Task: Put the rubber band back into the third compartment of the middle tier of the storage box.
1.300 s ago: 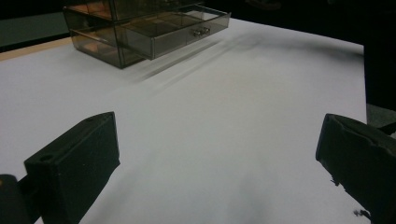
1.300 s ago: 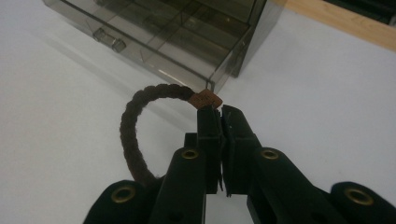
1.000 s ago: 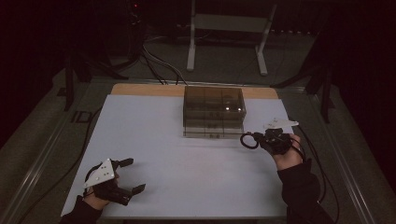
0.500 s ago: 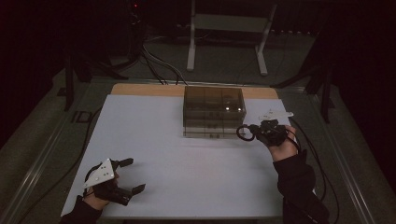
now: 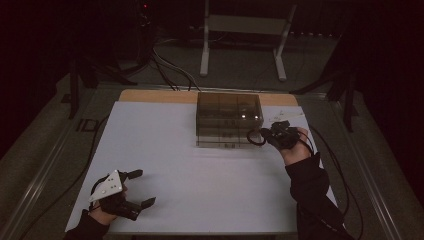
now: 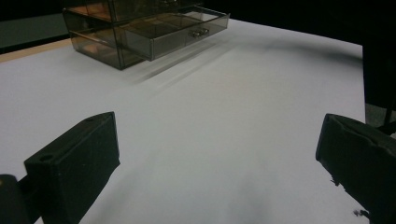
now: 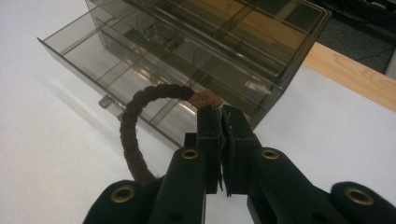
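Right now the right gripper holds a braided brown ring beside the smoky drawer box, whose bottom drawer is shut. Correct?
Not quite: the bottom drawer of the drawer box is pulled out, as the right gripper view shows. The right gripper does hold the braided brown ring beside it.

Black grippers (image 5: 134, 188) with brass-ringed screw holes (image 7: 190, 153) (trailing cables), grey three-cornered plate (image 5: 106, 185), dark sleeves (image 5: 312, 192).

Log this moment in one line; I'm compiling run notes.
right gripper: shut on hair tie | over open drawer | left gripper: open, idle
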`<action>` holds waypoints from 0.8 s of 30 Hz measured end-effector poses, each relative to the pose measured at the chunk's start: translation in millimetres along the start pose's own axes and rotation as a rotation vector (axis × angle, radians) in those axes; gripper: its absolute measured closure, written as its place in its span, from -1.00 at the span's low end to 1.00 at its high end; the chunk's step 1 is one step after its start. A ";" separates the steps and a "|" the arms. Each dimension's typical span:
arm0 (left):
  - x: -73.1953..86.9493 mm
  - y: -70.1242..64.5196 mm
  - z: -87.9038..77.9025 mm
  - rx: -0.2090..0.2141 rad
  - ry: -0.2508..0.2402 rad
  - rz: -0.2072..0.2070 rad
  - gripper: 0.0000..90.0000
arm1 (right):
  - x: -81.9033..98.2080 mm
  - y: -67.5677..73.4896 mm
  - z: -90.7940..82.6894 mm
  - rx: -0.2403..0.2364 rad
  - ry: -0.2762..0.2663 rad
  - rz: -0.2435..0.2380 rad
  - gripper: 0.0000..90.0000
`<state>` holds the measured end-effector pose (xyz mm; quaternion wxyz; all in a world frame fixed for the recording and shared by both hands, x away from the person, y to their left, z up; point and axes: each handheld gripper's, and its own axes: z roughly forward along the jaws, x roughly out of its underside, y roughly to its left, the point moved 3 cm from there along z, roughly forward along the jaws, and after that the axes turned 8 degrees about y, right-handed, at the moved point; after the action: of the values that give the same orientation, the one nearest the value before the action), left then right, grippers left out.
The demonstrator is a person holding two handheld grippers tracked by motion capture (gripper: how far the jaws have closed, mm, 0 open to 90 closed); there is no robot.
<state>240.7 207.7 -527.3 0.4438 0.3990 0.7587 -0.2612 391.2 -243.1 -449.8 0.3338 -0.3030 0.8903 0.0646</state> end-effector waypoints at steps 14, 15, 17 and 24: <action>-0.3 -0.4 -0.3 0.000 -0.001 0.003 -0.99 | -19.2 -1.4 14.9 0.001 0.010 -0.012 0.92; -0.2 -0.2 -0.2 0.000 -0.001 0.002 -0.99 | -19.7 -1.3 16.7 -0.001 0.012 -0.011 0.92; -0.2 -0.2 -0.2 0.000 0.000 0.002 -0.99 | -20.2 -1.6 23.3 -0.003 0.021 -0.010 0.92; -0.2 -0.4 -0.3 -0.001 0.001 0.005 -0.99 | -18.1 -4.4 38.8 -0.011 0.048 0.001 0.92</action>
<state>240.3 207.6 -527.0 0.4445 0.4008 0.7580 -0.2593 426.1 -225.4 -467.7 0.3106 -0.3059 0.8978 0.0626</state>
